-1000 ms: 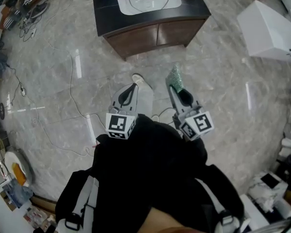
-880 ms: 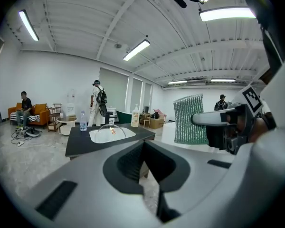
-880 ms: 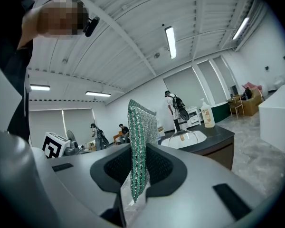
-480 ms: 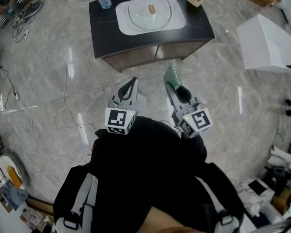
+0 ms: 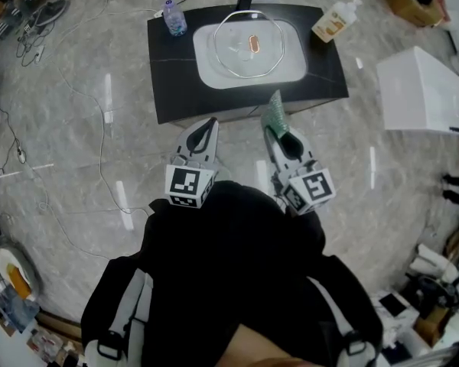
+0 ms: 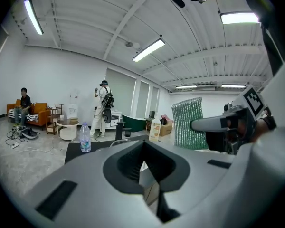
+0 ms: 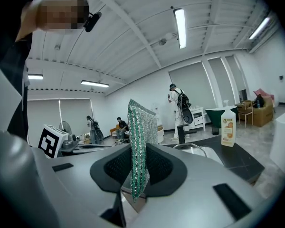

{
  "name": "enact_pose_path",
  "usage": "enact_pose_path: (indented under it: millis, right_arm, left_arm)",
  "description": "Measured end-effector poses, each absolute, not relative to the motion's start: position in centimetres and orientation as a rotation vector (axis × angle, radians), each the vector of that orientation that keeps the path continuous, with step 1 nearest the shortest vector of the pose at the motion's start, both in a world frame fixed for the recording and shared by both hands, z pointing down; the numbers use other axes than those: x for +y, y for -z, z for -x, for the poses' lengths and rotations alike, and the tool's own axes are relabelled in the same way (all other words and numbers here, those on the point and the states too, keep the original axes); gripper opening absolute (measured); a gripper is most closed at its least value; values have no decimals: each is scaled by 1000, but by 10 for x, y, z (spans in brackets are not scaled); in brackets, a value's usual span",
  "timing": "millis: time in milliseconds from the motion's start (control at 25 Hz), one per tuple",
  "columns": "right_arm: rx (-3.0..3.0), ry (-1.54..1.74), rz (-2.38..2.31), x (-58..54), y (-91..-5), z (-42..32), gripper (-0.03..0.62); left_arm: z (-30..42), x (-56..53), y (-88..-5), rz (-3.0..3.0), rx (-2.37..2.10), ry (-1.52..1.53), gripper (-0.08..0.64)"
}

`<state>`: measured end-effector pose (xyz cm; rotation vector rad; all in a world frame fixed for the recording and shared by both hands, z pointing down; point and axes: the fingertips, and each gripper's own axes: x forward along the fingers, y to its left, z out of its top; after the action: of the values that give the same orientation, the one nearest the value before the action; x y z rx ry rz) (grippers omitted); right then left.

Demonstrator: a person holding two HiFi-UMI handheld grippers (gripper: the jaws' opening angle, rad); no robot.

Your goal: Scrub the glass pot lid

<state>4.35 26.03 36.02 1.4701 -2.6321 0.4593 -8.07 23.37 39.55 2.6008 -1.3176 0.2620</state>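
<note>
Since the earlier frames the counter (image 5: pixel 176 90) has drawn nearer, so this is the approach: the glass pot lid (image 5: pixel 249 44) lies in the white sink (image 5: pixel 210 73), well ahead of both grippers. The right gripper (image 5: pixel 273 131) clamps a green scrub pad (image 5: pixel 275 115), plain in its own view; the left gripper (image 5: pixel 209 127) is closed and empty. Only the head view shows the lid whole, and the pad must next reach it.

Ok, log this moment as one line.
left tool: shut, empty | right tool: shut on scrub pad | glass lid: on sink, untouched
</note>
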Motion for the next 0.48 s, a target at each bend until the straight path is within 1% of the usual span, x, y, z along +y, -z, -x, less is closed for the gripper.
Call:
enact_pose_path:
  millis: [480]
  right_arm:
    - [-2597,-448,-1508,166,-378,-31,64]
  left_arm:
    - [100,139,-401,-2621,-1322,-278,3]
